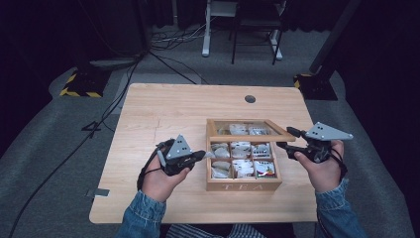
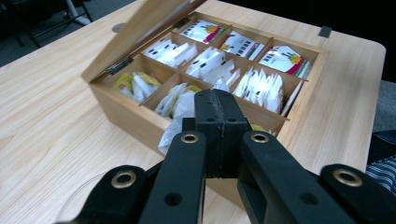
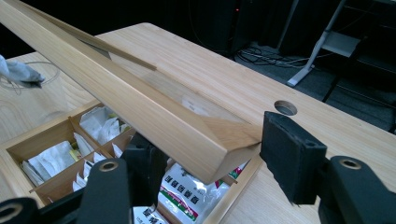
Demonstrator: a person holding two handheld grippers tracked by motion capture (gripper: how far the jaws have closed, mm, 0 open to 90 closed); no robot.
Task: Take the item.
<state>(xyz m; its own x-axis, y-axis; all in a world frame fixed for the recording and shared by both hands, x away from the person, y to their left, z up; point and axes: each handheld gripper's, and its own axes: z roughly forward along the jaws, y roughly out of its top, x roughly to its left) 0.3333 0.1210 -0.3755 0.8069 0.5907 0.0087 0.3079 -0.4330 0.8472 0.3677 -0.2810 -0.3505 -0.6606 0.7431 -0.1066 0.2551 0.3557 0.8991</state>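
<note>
**Tea box held open for a pick**

Dark studio, pale bench (image 1: 163, 114): near its front edge, the right hand-held gripper (image 3: 210, 154) props the box (image 1: 242, 184) lid (image 3: 116, 98) by its corner, apparently so the left hand-held gripper (image 2: 215, 109), clamped on a tea bag (image 2: 180, 121), can lift it clear.
</note>
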